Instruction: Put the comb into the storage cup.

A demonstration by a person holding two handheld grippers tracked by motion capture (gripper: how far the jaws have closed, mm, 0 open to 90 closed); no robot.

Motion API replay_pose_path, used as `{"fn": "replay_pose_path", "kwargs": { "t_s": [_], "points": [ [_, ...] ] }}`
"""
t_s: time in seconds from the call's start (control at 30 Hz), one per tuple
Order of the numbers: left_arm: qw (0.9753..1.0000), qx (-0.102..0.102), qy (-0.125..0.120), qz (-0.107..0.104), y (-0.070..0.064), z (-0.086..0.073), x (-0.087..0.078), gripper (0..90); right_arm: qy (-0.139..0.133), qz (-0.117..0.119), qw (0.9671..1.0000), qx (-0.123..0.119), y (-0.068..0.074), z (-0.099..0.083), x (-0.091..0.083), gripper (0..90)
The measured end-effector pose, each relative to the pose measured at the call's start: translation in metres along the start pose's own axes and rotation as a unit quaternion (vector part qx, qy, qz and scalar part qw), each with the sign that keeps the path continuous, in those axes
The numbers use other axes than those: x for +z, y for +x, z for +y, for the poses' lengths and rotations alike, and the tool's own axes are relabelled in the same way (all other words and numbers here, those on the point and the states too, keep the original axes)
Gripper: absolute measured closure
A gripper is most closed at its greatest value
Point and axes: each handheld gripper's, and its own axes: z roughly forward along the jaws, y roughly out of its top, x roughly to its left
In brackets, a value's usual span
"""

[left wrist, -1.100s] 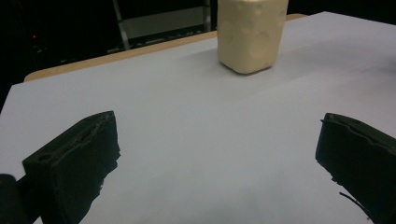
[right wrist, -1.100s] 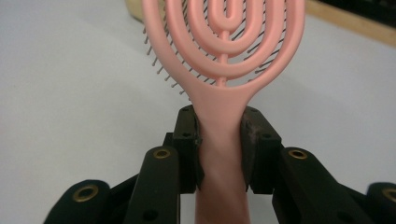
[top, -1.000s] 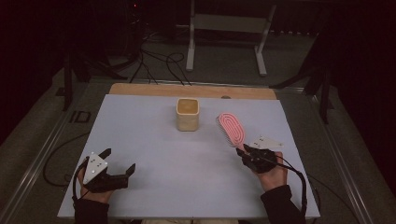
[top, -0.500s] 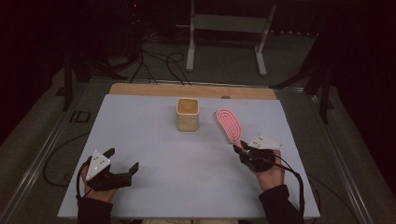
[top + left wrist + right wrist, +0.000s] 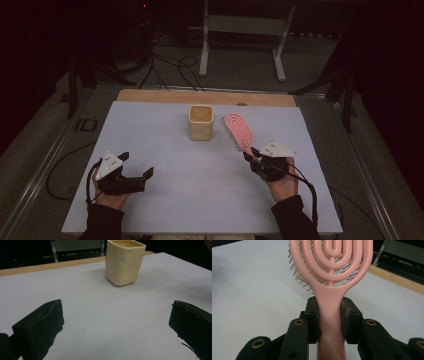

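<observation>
pink hairbrush (image 5: 238,131), with an open looped head, is clamped by its handle in the right claw (image 5: 251,159), toward the right side of the counter (image 5: 165,135). in the right gripper view the two jaws press on either side of the handle (image 5: 329,315), and the bristles point away and down, so the grip looks meant to carry the brush head-first. the head points toward a cream, squarish cup (image 5: 201,122) that stands upright near the far middle of the counter, just beside the brush head but apart from it; the cup looks like the likely place for the brush. the left claw (image 5: 135,167) hovers low at the near left with its jaws spread wide, holding nothing, aimed toward the cup (image 5: 124,261). the counter is a pale, matte sheet over a wooden board (image 5: 200,96). beyond it the room is dark, with cables (image 5: 170,67) on the floor and a metal stand (image 5: 245,35).
</observation>
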Motion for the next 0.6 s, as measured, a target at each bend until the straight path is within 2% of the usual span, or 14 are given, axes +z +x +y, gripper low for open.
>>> {"fn": "replay_pose_path", "kwargs": {
  "t_s": [0.2, 0.6],
  "points": [
    [0.9999, -0.005, 0.008, -0.007, -0.002, 0.005, 0.007, 0.1, -0.011, 0.002, 0.9999, 0.002, 0.000, 0.004, -0.001, 70.5],
    [0.9994, 0.004, 0.020, -0.029, -0.017, 0.023, 0.027, 0.1, -0.017, 0.008, 0.9998, 0.006, 0.006, 0.003, -0.001, 70.6]
  ]
}}
